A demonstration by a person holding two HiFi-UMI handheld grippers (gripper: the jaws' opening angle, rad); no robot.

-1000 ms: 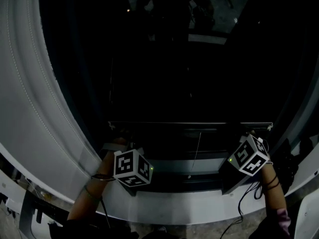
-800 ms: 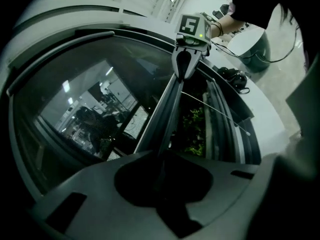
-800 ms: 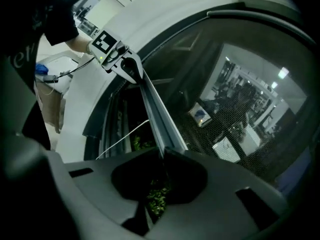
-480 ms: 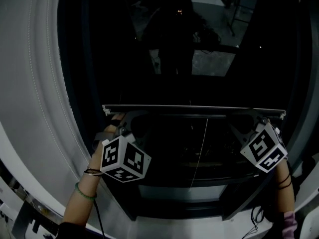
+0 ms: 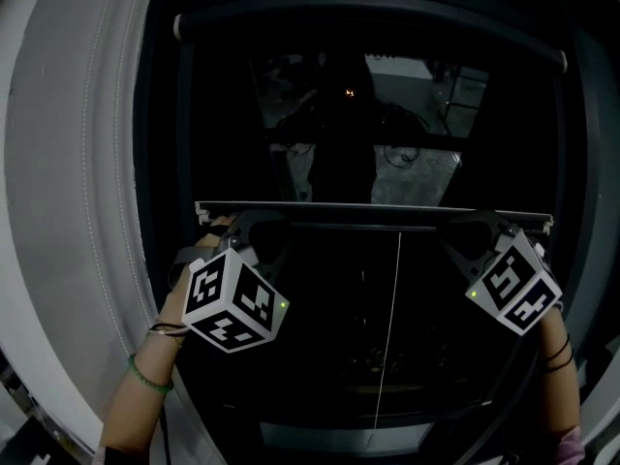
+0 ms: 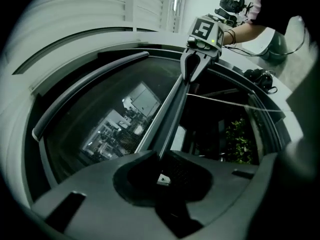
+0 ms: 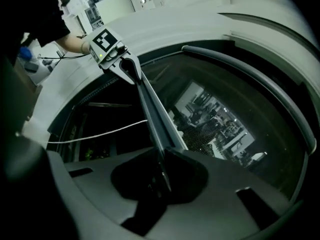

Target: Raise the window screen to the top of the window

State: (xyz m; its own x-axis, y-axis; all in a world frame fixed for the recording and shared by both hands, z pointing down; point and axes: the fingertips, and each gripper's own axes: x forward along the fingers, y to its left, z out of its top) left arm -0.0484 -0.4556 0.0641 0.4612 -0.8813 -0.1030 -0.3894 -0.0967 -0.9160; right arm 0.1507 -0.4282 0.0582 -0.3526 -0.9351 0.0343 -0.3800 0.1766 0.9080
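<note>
The window screen's slim bottom bar (image 5: 373,209) runs level across the dark window, about halfway up. Dark mesh (image 5: 368,124) stretches from the bar up to the roller housing (image 5: 368,19) at the top. My left gripper (image 5: 240,232) is shut on the bar's left end, its marker cube (image 5: 232,302) below. My right gripper (image 5: 475,229) is shut on the bar's right end. In the left gripper view the bar (image 6: 172,109) leaves my jaws (image 6: 160,158) and reaches the right gripper (image 6: 199,59). The right gripper view mirrors this: bar (image 7: 152,109), my gripper (image 7: 162,159), and the left gripper (image 7: 120,61).
A thin white pull cord (image 5: 391,337) hangs from the bar's middle down to the sill. The pale curved window surround (image 5: 77,211) borders the left side. The glass shows reflections of a room; green plants (image 6: 239,139) lie outside below the bar.
Both grippers have lifted the bar from just above the sill to mid-window. The head view has tilted up, bringing the top housing into sight.
</note>
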